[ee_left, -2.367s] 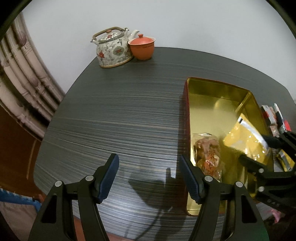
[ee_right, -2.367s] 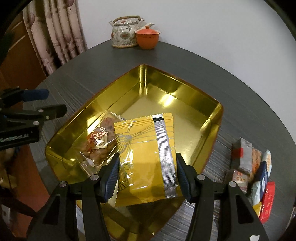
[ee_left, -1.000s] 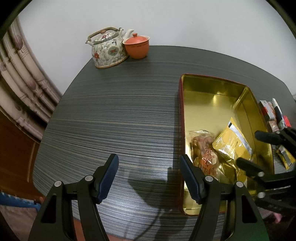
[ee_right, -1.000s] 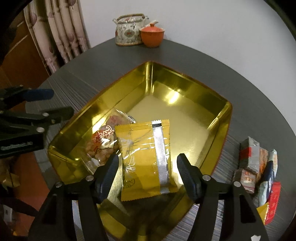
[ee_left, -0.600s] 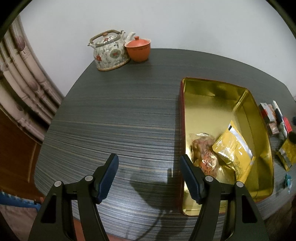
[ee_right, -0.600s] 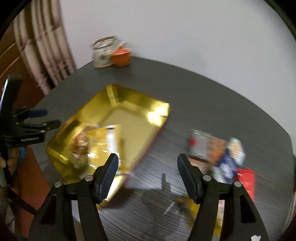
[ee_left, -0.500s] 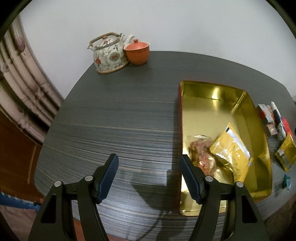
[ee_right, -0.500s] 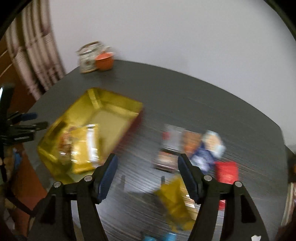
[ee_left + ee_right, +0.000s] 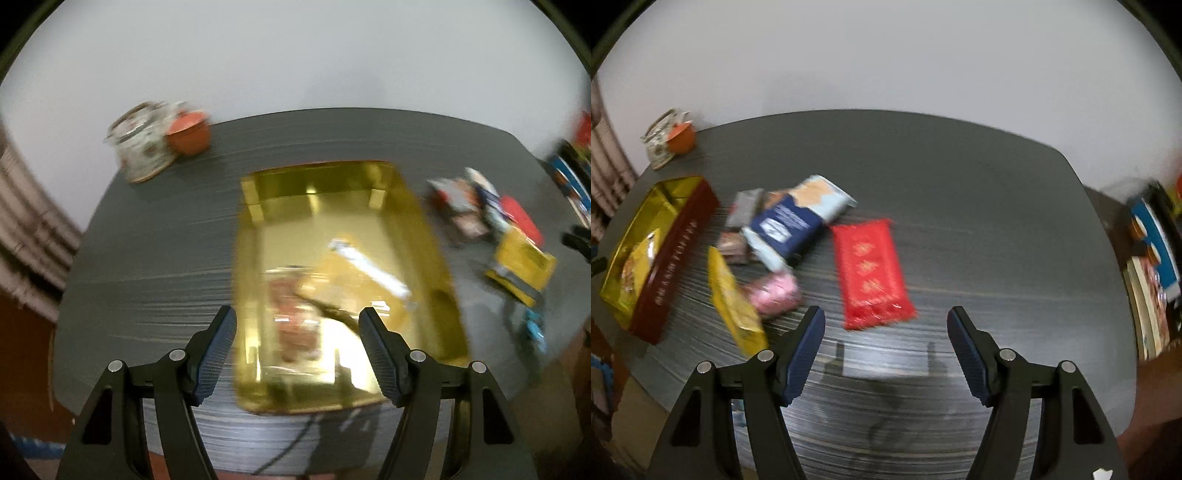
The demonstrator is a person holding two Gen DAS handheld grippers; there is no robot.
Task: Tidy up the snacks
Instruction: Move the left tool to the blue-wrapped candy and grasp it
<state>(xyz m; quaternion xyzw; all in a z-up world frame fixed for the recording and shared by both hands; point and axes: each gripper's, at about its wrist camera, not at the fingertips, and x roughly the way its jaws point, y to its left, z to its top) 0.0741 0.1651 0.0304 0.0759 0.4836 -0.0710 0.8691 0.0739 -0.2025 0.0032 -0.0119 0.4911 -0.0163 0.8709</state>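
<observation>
While empty, red packet (image 9: 872,272) before right tool (image 9: 885,334)

Plain pale wall (image 9: 886,55) behind a dark grey, wood-grained surface (image 9: 960,192) with rounded corners; pleated patterned curtain (image 9: 33,221) hanging at far left, blurred; floral teapot (image 9: 142,147) and orange lidded cup (image 9: 190,131) touching at the surface's back-left edge; soft even light.

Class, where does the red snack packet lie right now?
In the right wrist view, the red snack packet lies flat on the table, right of the blue packet.
</observation>
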